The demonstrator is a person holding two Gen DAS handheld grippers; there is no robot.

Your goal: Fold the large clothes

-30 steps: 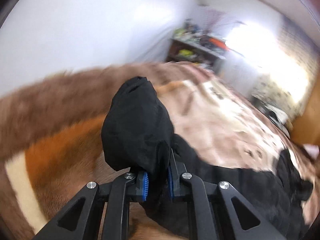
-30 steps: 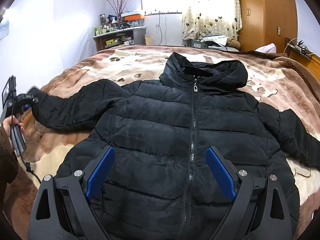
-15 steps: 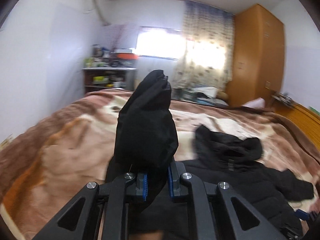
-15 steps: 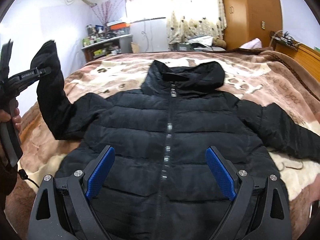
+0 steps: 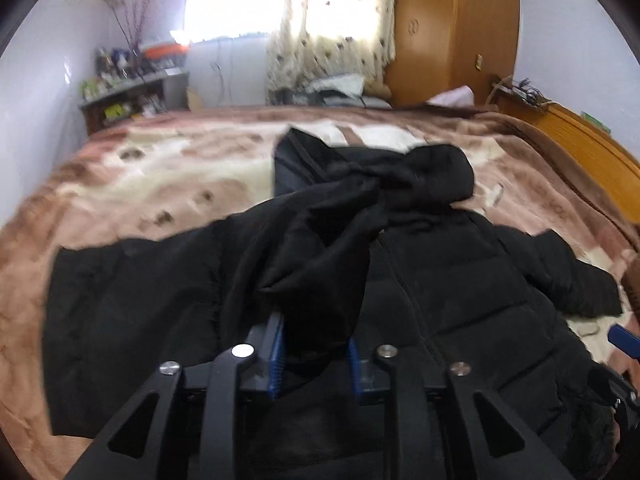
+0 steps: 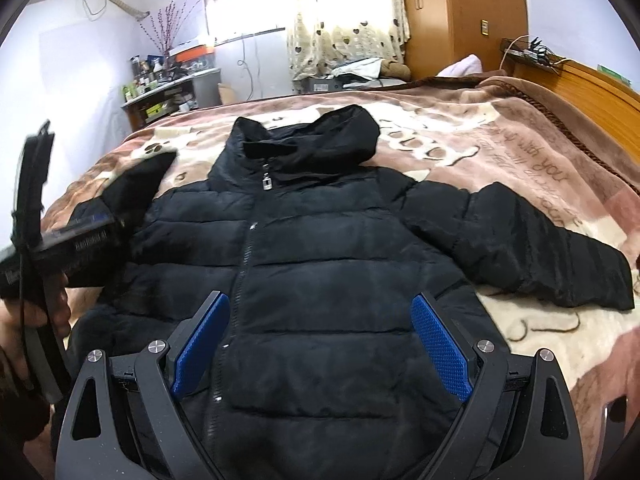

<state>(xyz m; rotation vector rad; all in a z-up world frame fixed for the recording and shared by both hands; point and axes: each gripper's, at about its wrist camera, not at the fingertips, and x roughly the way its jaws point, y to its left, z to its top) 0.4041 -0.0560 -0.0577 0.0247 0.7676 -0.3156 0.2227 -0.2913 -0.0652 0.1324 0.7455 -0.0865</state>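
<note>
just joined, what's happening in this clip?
A person is folding a black puffer jacket laid face up on a blanketed bed. The left gripper is shut on the jacket's left sleeve, holding it over the jacket's front. The right gripper hovers open above the zipped front, holding nothing. The other sleeve lies spread out.

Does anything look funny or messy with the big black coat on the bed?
Only one thing: the left sleeve is bunched and crumpled, pinched in the left gripper and lifted over the jacket. The right sleeve lies flat on the blanket. The right gripper hangs open above the jacket.
</note>
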